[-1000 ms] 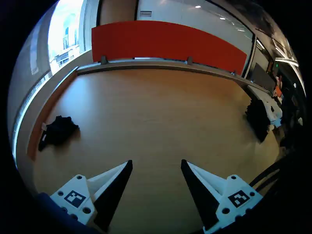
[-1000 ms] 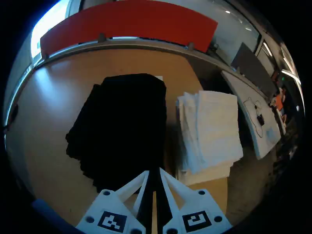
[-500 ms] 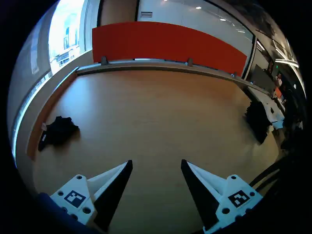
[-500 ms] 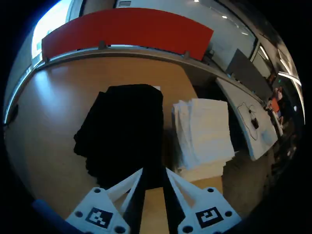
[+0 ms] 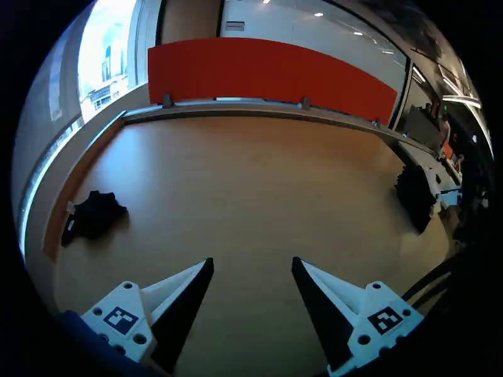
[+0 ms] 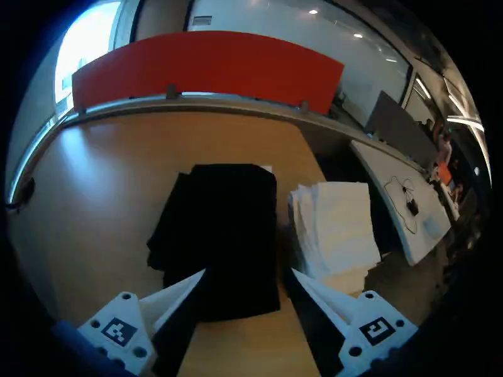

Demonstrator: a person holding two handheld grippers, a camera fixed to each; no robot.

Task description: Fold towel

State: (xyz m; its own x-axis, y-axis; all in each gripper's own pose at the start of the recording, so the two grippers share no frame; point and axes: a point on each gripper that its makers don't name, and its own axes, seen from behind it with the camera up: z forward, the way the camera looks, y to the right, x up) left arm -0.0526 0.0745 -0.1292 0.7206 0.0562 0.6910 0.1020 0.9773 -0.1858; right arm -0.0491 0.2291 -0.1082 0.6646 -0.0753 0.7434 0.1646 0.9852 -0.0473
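A stack of folded black towels lies on the wooden table in the right gripper view, just ahead of my right gripper, which stands open over its near edge. To its right sits a stack of folded white towels. In the left gripper view my left gripper is open above bare table, with nothing between its fingers. A crumpled black towel lies far left near the table edge, and the black stack shows at the far right.
A red divider panel runs along the table's far edge. The table's left side has a raised rim under a window. Another desk with a cable stands beyond the table's right edge, where people are in the distance.
My right gripper went from shut to wide open and drew back from the black stack, which now looks smaller and farther. The left gripper barely moved.
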